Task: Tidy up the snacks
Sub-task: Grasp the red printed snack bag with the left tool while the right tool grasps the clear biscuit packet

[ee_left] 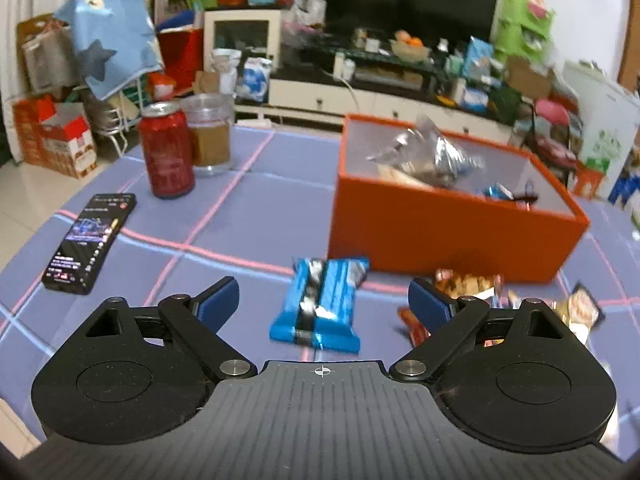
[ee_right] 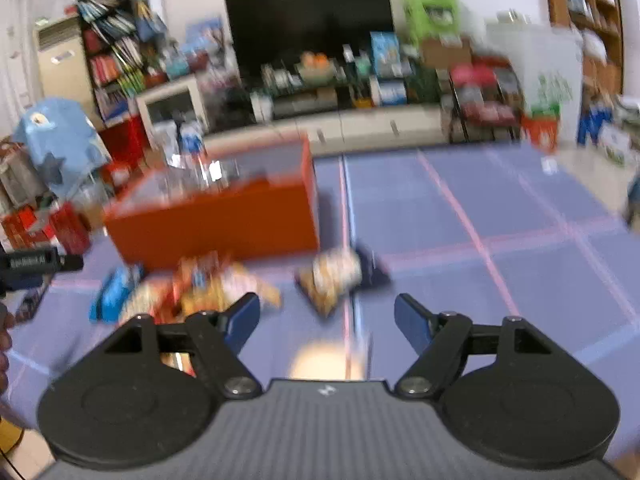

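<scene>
**Operator:** Behind the table I can see a cluttered living room — a dark television on a low white cabinet, bookshelves, boxes on the floor. I'm working over a blue tablecloth with pink and pale grid lines.

**Colleague:** Where are the snacks?

**Operator:** Some are already in the orange box, which sits open on the cloth; I can make out a silvery wrapper in it. On the cloth in front of the box lies a blue snack bar, and to its right a loose heap of orange and yellow packets. On the right wrist view, a single yellow-brown packet lies apart from that heap, near the box's corner, though that picture is badly blurred.

**Colleague:** And your grippers?

**Operator:** My left gripper has its jaws spread wide with the blue bar lying between them — the pads are clear of it. My right gripper is also spread, nothing gripped, just short of the single packet.

**Colleague:** Anything else on the table?

**Operator:** A red can, a glass jar just behind it, and a phone with its screen lit, all well left of the box.
</scene>
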### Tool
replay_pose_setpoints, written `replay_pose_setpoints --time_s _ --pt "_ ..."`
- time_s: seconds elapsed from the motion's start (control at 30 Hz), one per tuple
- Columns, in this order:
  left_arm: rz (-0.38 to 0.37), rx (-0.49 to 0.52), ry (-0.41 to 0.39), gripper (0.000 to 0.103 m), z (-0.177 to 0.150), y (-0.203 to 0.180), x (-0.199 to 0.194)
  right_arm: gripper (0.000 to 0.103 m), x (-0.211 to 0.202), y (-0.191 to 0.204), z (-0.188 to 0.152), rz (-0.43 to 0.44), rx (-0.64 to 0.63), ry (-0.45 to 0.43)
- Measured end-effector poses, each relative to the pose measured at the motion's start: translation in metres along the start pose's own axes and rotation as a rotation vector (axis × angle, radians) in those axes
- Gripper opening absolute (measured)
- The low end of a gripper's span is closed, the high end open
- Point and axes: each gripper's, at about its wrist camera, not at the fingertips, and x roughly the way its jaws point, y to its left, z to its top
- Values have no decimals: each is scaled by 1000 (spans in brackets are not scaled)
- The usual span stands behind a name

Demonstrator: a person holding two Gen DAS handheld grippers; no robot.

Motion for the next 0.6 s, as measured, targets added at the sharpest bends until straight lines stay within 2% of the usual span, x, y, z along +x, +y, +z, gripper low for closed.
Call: replay_pose_setpoints --time_s 0.13,0.23,0.3,0.5,0.6 --pt "-8 25 23 93 -9 -13 4 77 32 17 -18 -36 -43 127" --pt "-15 43 42 93 -10 -25 10 77 46 14 -20 -53 -14 161" --pt "-22 46 45 93 -12 -31 13 77 51 14 -21 -43 9 172" --pt "-108 27 101 93 -15 -48 22 81 55 21 -28 -87 -95 163" --pt "-112 28 119 93 -15 -58 28 81 54 22 -29 -85 -108 153"
